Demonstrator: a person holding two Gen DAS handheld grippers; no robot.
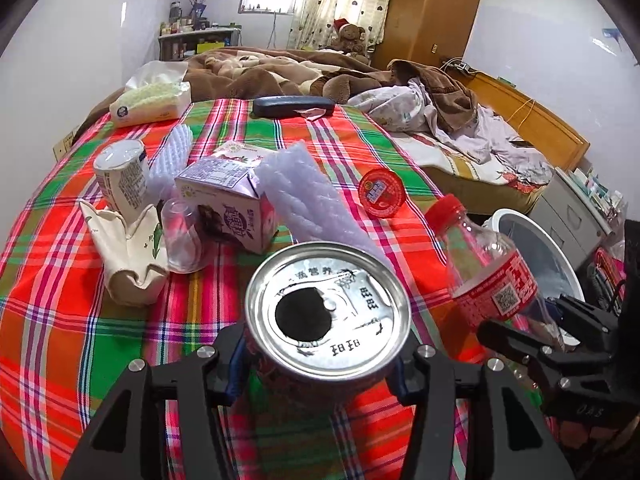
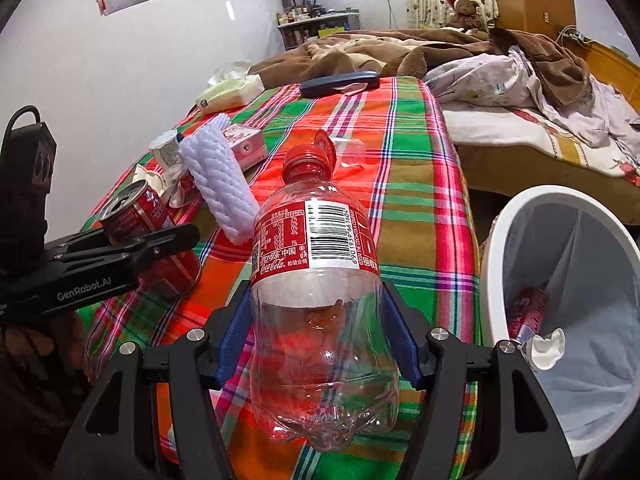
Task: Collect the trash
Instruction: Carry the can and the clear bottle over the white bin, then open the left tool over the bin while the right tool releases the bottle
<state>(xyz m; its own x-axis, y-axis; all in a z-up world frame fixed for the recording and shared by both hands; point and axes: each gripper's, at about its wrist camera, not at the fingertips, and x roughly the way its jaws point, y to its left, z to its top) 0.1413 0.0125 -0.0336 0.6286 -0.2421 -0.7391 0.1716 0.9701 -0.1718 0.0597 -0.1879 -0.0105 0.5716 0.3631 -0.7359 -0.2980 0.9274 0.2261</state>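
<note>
My left gripper point(image 1: 320, 360) is shut on a red drink can point(image 1: 328, 308) with an opened silver top, held upright above the plaid tablecloth point(image 1: 100, 340). My right gripper point(image 2: 316, 320) is shut on an empty clear cola bottle point(image 2: 316, 272) with a red cap and label, its blue pads pressing the lower body. In the right wrist view the left gripper point(image 2: 160, 244) and its can point(image 2: 144, 216) are at the left. In the left wrist view the bottle point(image 1: 488, 272) is at the right. A white lined trash bin point(image 2: 560, 200) stands beside the table's right edge.
On the cloth lie a milk carton point(image 1: 228, 200), white foam netting point(image 1: 308, 200), a yoghurt cup point(image 1: 120, 176), a clear plastic cup point(image 1: 182, 236), a red-lidded cup point(image 1: 380, 192), a tissue pack point(image 1: 152, 100) and a dark case point(image 1: 292, 106). The bin holds a red can point(image 2: 528, 312). A bed lies behind.
</note>
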